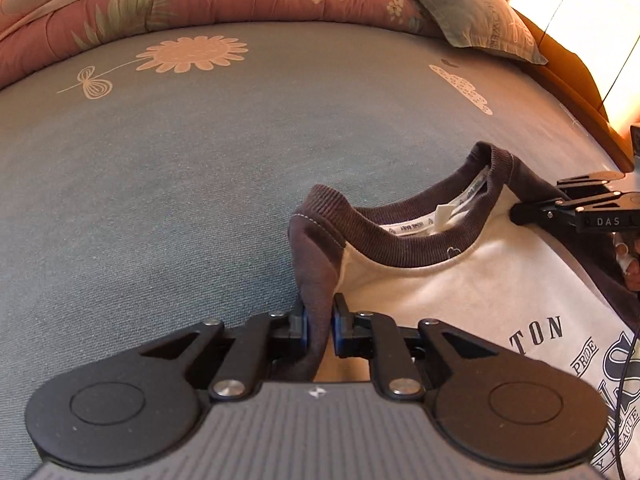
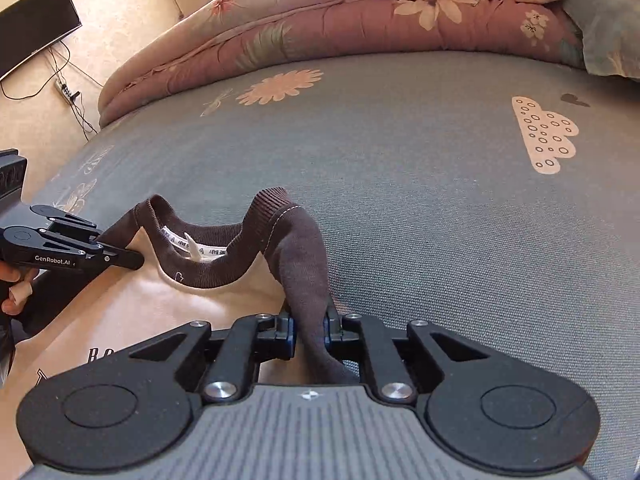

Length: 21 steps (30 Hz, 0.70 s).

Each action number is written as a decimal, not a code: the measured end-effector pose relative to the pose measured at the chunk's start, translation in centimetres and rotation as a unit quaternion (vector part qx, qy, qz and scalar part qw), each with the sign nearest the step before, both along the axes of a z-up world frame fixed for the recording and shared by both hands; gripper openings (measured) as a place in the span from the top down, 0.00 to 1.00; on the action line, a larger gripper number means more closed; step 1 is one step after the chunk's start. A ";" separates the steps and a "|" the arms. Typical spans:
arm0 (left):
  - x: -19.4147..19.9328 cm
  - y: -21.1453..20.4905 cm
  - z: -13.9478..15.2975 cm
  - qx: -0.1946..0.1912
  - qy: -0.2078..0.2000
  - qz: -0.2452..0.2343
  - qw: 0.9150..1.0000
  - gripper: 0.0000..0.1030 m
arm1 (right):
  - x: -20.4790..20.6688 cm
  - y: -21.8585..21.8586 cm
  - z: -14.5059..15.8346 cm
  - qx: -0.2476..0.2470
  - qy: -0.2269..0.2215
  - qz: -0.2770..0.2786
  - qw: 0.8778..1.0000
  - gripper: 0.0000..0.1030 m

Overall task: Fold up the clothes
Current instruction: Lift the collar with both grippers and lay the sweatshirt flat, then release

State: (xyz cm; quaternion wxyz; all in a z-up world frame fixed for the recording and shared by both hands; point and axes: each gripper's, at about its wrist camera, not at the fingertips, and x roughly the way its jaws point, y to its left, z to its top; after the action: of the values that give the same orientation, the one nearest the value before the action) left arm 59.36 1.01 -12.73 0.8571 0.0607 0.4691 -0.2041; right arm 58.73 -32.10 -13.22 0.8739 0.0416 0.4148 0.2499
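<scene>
A white T-shirt (image 1: 460, 300) with dark grey sleeves and a dark ribbed collar (image 1: 400, 236) lies on the blue-grey bed sheet (image 1: 160, 200). My left gripper (image 1: 319, 326) is shut on the dark fabric of its left shoulder. My right gripper (image 2: 310, 326) is shut on the dark fabric of the other shoulder (image 2: 300, 264). The right gripper also shows at the right edge of the left wrist view (image 1: 520, 216), and the left gripper at the left of the right wrist view (image 2: 134, 260). The shirt's collar (image 2: 208, 268) is raised between the two grippers.
A folded pink floral quilt (image 1: 200, 4) and a blue-green pillow (image 1: 472, 16) lie at the far end of the bed. The bed's left edge, the floor, a power strip (image 2: 64, 90) and a dark screen (image 2: 36, 28) show in the right wrist view.
</scene>
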 end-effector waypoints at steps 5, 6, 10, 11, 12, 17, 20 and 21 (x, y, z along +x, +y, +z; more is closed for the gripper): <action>-3.2 0.4 3.2 0.071 -0.028 0.012 0.997 0.60 | -3.1 0.2 4.4 -0.055 -0.049 -0.029 0.997 0.34; -4.1 0.7 4.1 0.071 -0.030 0.017 0.997 0.60 | -4.0 -0.1 5.4 -0.054 -0.052 -0.033 0.997 0.34; -9.0 0.7 7.1 0.049 -0.035 0.000 0.998 0.50 | -9.4 -0.6 8.7 -0.032 -0.053 -0.017 0.998 0.31; -10.6 0.4 7.5 0.046 -0.034 -0.007 0.998 0.50 | -11.0 -0.5 9.2 -0.026 -0.049 -0.010 0.998 0.29; -12.4 0.0 7.8 0.045 -0.031 -0.014 0.998 0.49 | -12.6 -0.1 9.5 -0.021 -0.043 -0.004 0.999 0.27; -20.7 -1.4 7.1 0.026 -0.006 -0.036 0.999 0.49 | -22.1 3.1 9.1 -0.019 -0.015 0.041 0.999 0.24; -25.5 -2.1 6.1 0.011 -0.001 -0.037 0.999 0.47 | -27.0 4.9 8.2 -0.008 -0.011 0.045 0.999 0.20; -27.0 -2.2 5.8 0.003 -0.001 -0.032 0.999 0.44 | -28.7 5.4 7.8 0.002 -0.007 0.039 0.999 0.19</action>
State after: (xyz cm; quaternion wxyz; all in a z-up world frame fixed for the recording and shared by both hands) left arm 32.34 -1.20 -6.95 0.8502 0.0790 0.4669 -0.2300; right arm 30.05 -26.67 -5.38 0.8662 0.0250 0.4095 0.2852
